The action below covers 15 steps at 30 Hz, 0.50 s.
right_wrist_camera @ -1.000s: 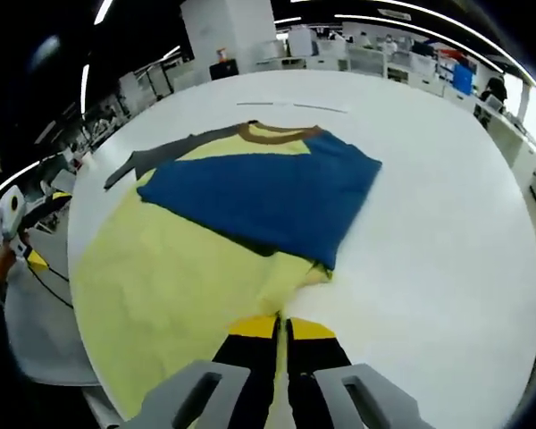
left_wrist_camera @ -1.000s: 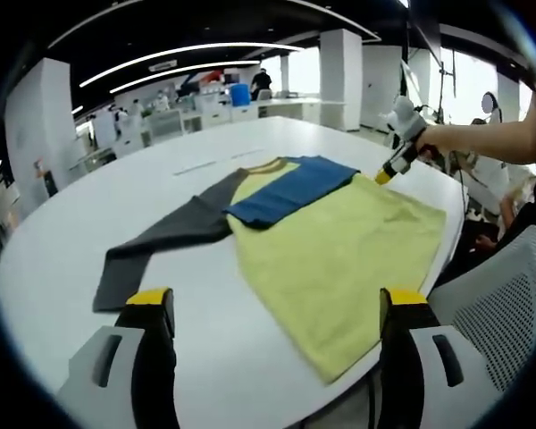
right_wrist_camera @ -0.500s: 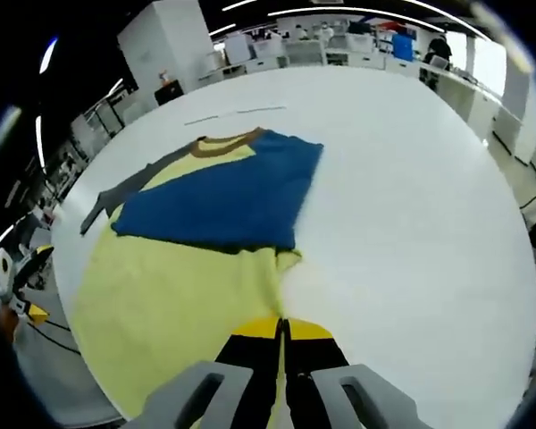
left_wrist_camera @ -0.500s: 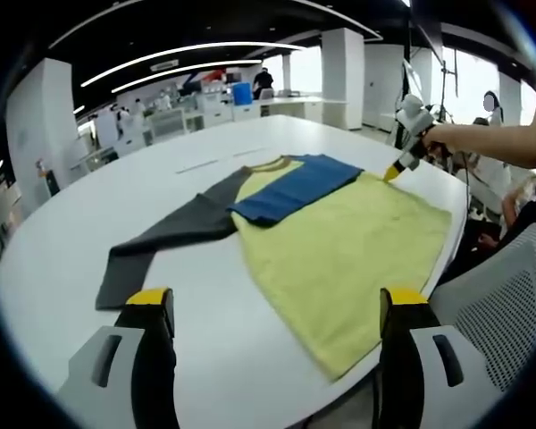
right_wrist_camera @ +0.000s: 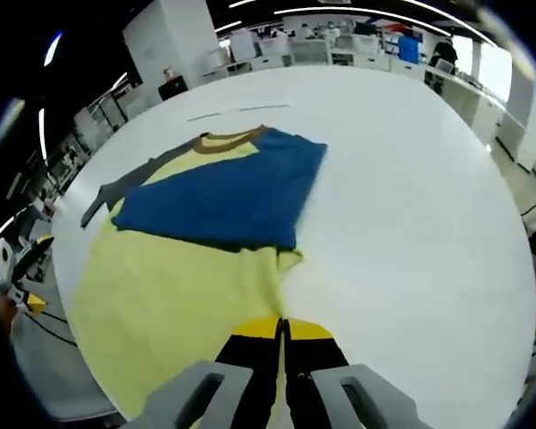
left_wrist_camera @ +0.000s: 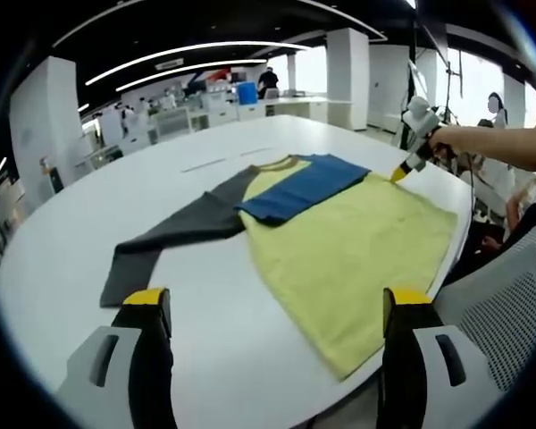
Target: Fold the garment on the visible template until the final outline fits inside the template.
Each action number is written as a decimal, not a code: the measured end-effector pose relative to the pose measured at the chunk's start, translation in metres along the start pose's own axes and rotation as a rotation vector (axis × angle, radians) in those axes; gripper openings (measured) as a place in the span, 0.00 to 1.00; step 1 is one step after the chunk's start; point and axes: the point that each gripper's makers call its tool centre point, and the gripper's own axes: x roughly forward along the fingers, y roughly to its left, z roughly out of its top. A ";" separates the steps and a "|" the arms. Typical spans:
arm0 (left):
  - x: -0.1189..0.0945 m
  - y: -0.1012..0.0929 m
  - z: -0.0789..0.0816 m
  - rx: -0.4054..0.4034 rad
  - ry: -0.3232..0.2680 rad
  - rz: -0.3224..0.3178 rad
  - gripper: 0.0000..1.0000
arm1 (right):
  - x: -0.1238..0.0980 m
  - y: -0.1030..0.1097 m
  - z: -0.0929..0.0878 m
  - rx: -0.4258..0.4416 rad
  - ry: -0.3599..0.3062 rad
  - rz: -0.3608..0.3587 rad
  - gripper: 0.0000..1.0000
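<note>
Right gripper view: soft yellow-blue garment point(right_wrist_camera: 196, 241)

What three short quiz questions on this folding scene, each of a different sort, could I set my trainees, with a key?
1. True or false: the blue sleeve lies folded over the yellow body of the shirt.
2. Which gripper is shut on the shirt's edge: A left, B right?
3. Fill in: the grey sleeve lies stretched out flat on the white ____.

Key: 1 true; 2 B; 3 table.
</note>
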 end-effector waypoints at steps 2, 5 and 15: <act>0.000 0.001 0.000 -0.001 0.000 0.004 0.96 | -0.001 -0.001 0.000 -0.018 -0.001 0.001 0.00; -0.001 0.005 -0.001 -0.011 0.000 0.009 0.96 | -0.002 0.002 0.001 -0.022 -0.010 0.033 0.00; -0.003 0.020 0.006 -0.041 -0.016 0.032 0.99 | -0.019 0.024 0.028 -0.093 -0.186 0.153 0.51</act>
